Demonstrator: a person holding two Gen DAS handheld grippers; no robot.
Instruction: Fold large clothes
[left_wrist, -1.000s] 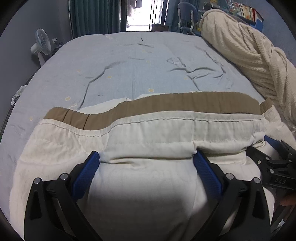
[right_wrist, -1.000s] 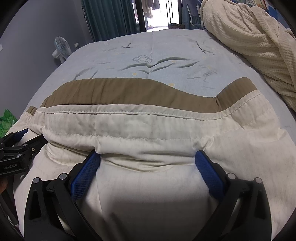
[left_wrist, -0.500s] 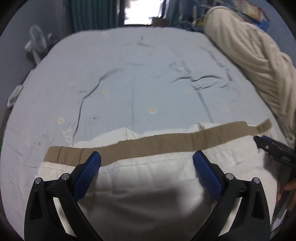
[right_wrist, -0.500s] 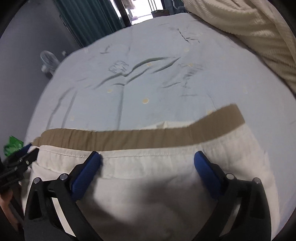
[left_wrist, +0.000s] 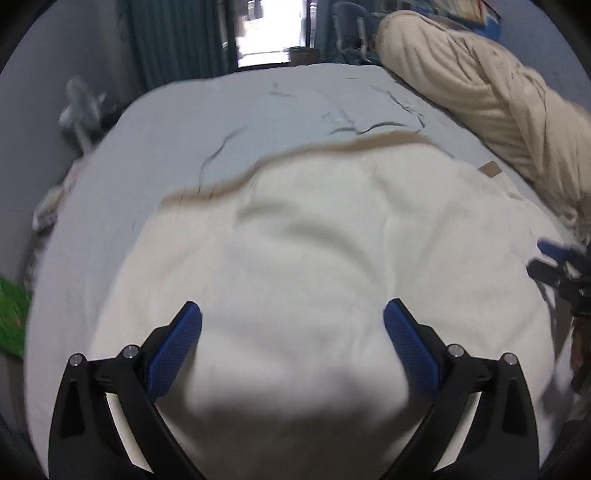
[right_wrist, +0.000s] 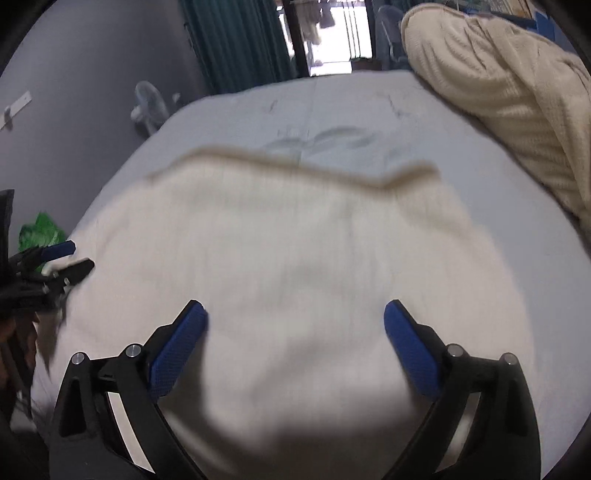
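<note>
A large cream garment (left_wrist: 306, 236) with a tan band (left_wrist: 373, 142) along its far edge lies spread on the pale blue bed (left_wrist: 229, 122). It also fills the right wrist view (right_wrist: 295, 251), with the tan band (right_wrist: 280, 162) far off. My left gripper (left_wrist: 292, 334) is open and empty above the near part of the cloth. My right gripper (right_wrist: 295, 332) is open and empty above the cloth too. The right gripper shows at the right edge of the left wrist view (left_wrist: 561, 266), and the left gripper at the left edge of the right wrist view (right_wrist: 55, 262). Both views are blurred.
A rolled cream blanket (left_wrist: 480, 96) lies along the bed's right side (right_wrist: 498, 81). A white fan (left_wrist: 79, 112) stands by the grey wall at left (right_wrist: 147, 103). A green bag (right_wrist: 38, 230) lies beside the bed at left. Teal curtains and a bright doorway (left_wrist: 266, 40) are behind.
Both grippers have let go of the garment and pulled back and up. The cloth now lies spread flat, with the tan band further from the cameras.
</note>
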